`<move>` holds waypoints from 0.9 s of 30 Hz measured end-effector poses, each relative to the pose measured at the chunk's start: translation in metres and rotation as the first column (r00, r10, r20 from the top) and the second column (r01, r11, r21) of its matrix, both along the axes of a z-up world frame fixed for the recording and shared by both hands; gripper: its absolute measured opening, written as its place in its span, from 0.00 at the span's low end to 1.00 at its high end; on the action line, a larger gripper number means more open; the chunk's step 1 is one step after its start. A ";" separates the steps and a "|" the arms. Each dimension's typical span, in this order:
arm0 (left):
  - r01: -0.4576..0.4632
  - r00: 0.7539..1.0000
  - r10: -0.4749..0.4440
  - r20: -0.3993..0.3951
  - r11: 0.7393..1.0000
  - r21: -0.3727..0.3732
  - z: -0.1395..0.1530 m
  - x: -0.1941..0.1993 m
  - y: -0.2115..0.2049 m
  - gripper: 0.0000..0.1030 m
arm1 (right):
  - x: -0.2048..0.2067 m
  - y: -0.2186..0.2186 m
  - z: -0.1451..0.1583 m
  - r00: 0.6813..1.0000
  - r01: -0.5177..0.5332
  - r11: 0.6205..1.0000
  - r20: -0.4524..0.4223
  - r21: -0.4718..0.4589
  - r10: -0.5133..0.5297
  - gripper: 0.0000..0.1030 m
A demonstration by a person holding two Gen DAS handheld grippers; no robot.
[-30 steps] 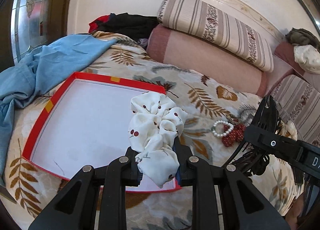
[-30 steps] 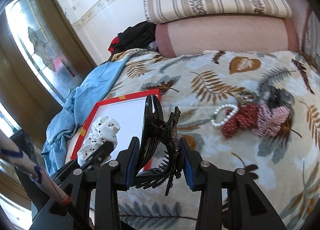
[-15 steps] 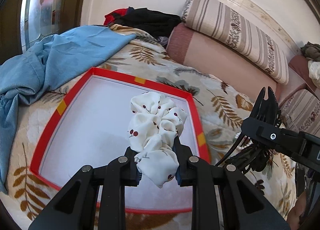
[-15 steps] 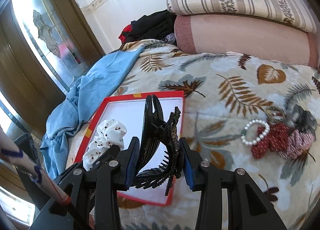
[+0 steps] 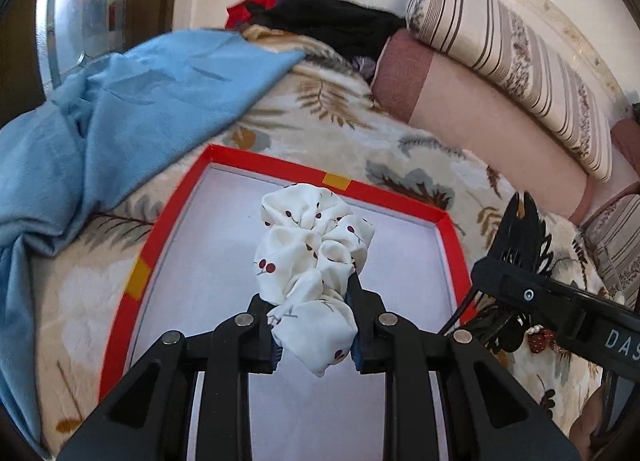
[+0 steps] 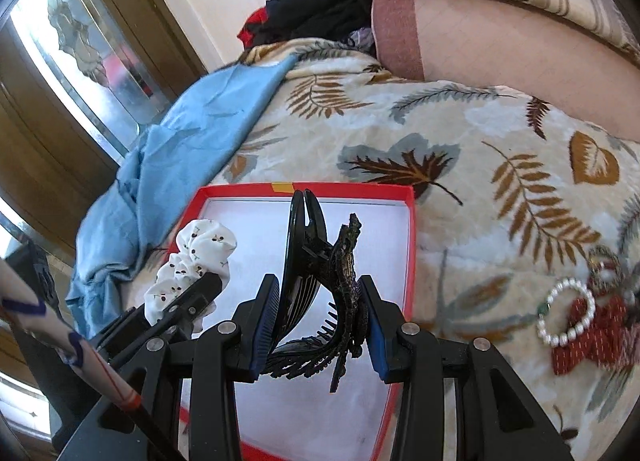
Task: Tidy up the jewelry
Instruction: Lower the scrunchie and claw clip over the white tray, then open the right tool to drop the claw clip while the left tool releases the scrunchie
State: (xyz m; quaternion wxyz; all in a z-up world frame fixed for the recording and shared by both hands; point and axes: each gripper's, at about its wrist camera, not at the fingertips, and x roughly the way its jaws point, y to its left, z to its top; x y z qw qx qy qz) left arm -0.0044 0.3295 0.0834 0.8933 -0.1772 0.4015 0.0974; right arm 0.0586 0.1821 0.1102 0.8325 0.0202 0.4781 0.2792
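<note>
Nearest the left wrist camera, the left gripper was clenched on a white scrunchie with small red cherry prints, its jaws only a little apart, the fabric bunched between the pads and spilling above and below them. The scrunchie hung over the white floor of a red-rimmed box that lay on a leaf-patterned blanket.

To its right, the right gripper gripped black hair clips, the jaws standing moderately apart with the blue pads pressing both sides. The clips were also held above the box, near its right wall.

On the blanket right of the box lay a pearl bracelet, touching a red knitted piece. Farther off, a blue cloth lay left of the box, with dark clothes and striped cushions by the wall.
</note>
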 end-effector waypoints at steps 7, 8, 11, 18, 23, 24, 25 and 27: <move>0.043 0.995 -0.048 -0.089 0.997 -0.064 -0.021 0.041 0.005 0.22 | 0.033 0.025 -0.020 0.998 -0.005 0.998 -0.058 -0.061 0.002 0.42; 0.040 0.994 -0.046 -0.098 0.997 -0.067 -0.023 0.046 0.005 0.22 | 0.037 0.027 -0.024 0.998 -0.001 0.997 -0.064 -0.076 -0.004 0.43; 0.029 0.991 -0.043 -0.130 0.994 -0.107 -0.036 0.059 0.011 0.23 | 0.047 0.028 -0.031 0.996 0.017 0.997 -0.083 -0.077 -0.024 0.43; 0.000 0.993 -0.014 -0.116 0.993 -0.122 -0.038 0.068 0.019 0.25 | 0.069 0.030 -0.044 0.992 0.047 0.995 -0.116 -0.093 -0.058 0.43; 0.005 0.996 -0.020 -0.091 0.988 -0.156 -0.039 0.066 0.024 0.30 | 0.076 0.033 -0.051 0.991 0.060 0.992 -0.115 -0.108 -0.072 0.44; 0.000 0.996 -0.014 -0.089 0.987 -0.159 -0.039 0.066 0.026 0.30 | 0.077 0.033 -0.052 0.991 0.065 0.991 -0.112 -0.115 -0.078 0.44; -0.006 0.996 -0.008 -0.088 0.987 -0.163 -0.039 0.065 0.028 0.31 | 0.078 0.032 -0.054 0.990 0.070 0.991 -0.118 -0.115 -0.084 0.44; -0.020 0.997 0.007 -0.082 0.985 -0.169 -0.039 0.064 0.033 0.32 | 0.081 0.028 -0.057 0.987 0.081 0.991 -0.129 -0.108 -0.095 0.44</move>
